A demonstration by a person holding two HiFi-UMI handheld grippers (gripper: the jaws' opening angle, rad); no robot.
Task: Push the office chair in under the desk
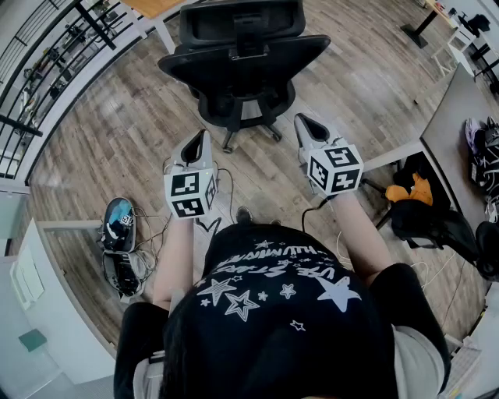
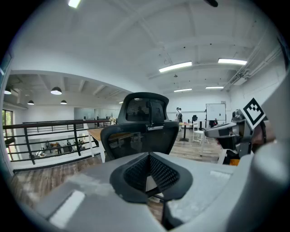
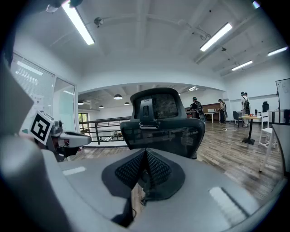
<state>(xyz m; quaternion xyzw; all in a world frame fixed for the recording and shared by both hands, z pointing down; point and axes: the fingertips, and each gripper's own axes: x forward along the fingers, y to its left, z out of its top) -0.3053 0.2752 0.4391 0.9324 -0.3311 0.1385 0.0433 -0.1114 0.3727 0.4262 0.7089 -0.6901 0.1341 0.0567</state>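
The chair (image 1: 242, 54) stands on the wood floor (image 1: 117, 132) with its back toward the person. Its front is close to the wooden counter (image 1: 152, 6) at the top edge of the head view, though how far under it reaches cannot be told. The left gripper (image 1: 203, 140) and right gripper (image 1: 302, 123) are held side by side short of the chair's back, clear of it, both aimed at it and tipped slightly downward, each with its jaws pressed together and nothing between them.
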